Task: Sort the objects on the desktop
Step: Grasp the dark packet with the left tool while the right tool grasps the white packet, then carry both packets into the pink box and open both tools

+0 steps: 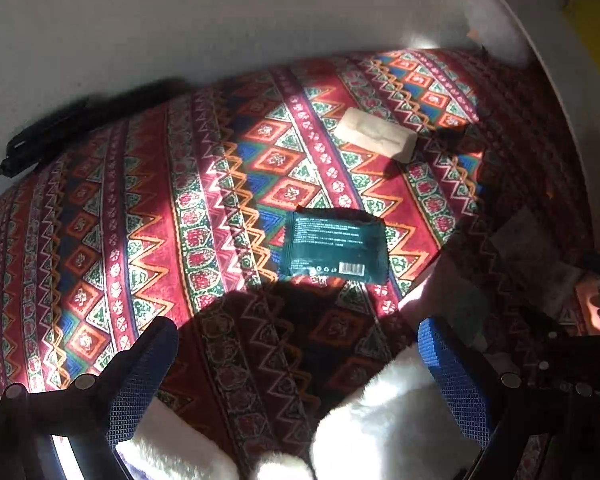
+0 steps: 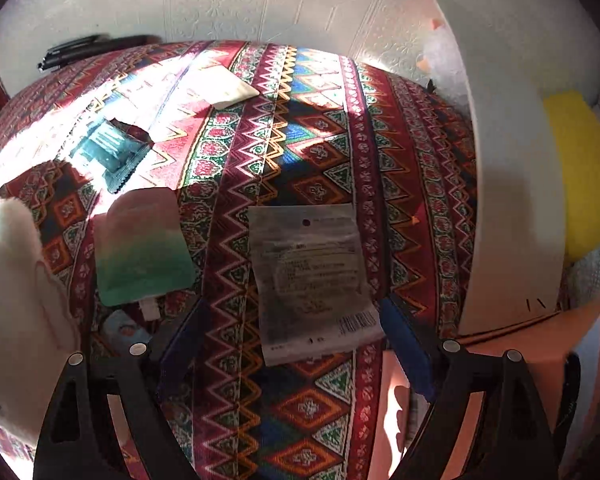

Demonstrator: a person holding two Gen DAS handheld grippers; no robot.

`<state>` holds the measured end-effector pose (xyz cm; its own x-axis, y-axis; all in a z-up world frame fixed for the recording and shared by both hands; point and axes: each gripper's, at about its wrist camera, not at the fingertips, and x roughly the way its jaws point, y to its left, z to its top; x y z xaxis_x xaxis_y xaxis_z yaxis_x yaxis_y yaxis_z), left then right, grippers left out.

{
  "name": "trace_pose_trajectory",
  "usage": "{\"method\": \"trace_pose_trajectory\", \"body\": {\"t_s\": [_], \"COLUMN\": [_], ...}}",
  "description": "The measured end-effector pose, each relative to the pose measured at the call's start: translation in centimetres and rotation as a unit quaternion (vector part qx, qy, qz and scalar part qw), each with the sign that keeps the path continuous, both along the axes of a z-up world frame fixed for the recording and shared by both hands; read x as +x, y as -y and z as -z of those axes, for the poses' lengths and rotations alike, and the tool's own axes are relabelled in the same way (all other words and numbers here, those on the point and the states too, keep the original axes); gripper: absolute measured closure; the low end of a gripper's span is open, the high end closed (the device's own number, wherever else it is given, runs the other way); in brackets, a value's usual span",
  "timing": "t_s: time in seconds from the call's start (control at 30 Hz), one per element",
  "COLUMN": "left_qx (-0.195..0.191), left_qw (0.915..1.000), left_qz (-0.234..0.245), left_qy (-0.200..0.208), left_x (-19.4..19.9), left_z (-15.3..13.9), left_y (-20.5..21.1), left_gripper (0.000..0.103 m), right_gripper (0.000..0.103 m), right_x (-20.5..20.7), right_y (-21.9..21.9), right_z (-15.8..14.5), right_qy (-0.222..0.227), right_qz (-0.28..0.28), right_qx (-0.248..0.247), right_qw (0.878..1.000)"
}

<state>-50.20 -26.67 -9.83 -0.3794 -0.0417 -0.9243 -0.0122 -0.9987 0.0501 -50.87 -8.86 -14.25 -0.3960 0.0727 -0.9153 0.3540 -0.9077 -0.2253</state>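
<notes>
Red, zigzag-patterned cloth (image 2: 308, 128) covers the desk where two hand-held grippers work among scattered packets. Seen from the left wrist, the left gripper (image 1: 298, 344) has its blue-padded fingers spread wide with white plush fabric (image 1: 384, 408) lying between them; whether they grip it cannot be told. Ahead of it a dark teal sachet (image 1: 334, 244) lies flat in sunlight, and farther back a small white packet (image 1: 376, 133) rests near the wall. From the right wrist, the right gripper (image 2: 292, 320) stands wide open and empty, its fingers flanking a clear plastic bag with a barcode (image 2: 312, 276), not touching it. Beside that bag lies a pink-and-green pouch (image 2: 142, 246). White curved board (image 2: 512, 184) borders the desk's right side.
</notes>
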Motion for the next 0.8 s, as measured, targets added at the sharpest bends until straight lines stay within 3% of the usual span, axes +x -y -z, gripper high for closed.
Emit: {"method": "trace_pose_trajectory", "body": {"t_s": [0.07,0.2,0.27,0.3,0.33,0.4,0.43,0.47,0.57,0.7,0.8], "left_qx": [-0.028,-0.041,-0.040,-0.038,-0.032,-0.013,-0.009,-0.011,-0.017,0.030,0.037], "left_qw": [0.9992,0.9968,0.9960,0.9960,0.9962,0.9968,0.9969,0.9971,0.9978,0.9990,0.9991], "left_qz": [0.013,0.032,0.042,0.048,0.052,0.056,0.058,0.059,0.053,0.029,0.019], "left_qy": [0.026,0.060,0.069,0.065,0.062,0.056,0.052,0.047,0.036,0.018,-0.006], "left_x": [-2.6,-6.2,-7.2,-7.5,-7.5,-7.4,-7.2,-7.0,-5.9,-4.0,-1.9], "left_z": [2.6,6.4,7.6,7.9,8.0,7.8,7.5,7.2,6.2,3.6,0.6], "left_y": [-0.6,-1.7,-2.6,-3.2,-3.7,-4.3,-4.6,-4.8,-4.8,-3.5,-3.0], "left_gripper": [0.003,0.003,0.003,0.003,0.008,0.028,0.050,0.054,0.055,0.055,0.055], "right_gripper": [0.001,0.002,0.020,0.040,0.053,0.056,0.057,0.057,0.059,0.060,0.060], "right_x": [-1.3,-3.6,-4.2,-4.1,-3.9,-3.7,-3.7,-3.5,-2.6,-0.6,2.3], "right_y": [0.3,-2.3,-3.3,-3.3,-3.1,-3.2,-3.5,-3.8,-4.6,-5.4,-5.8], "right_z": [1.9,2.8,2.4,1.8,1.4,1.1,1.1,1.1,0.7,-1.6,-3.9], "right_qy": [-0.001,0.035,0.057,0.046,0.038,0.028,0.026,0.023,0.020,0.005,-0.016], "right_qz": [0.002,0.032,0.043,0.035,0.027,0.026,0.032,0.039,0.051,0.057,0.053], "right_qx": [0.051,-0.036,-0.103,-0.105,-0.102,-0.103,-0.112,-0.125,-0.169,-0.203,-0.223], "right_qw": [0.999,0.998,0.992,0.993,0.994,0.994,0.993,0.991,0.984,0.977,0.973]}}
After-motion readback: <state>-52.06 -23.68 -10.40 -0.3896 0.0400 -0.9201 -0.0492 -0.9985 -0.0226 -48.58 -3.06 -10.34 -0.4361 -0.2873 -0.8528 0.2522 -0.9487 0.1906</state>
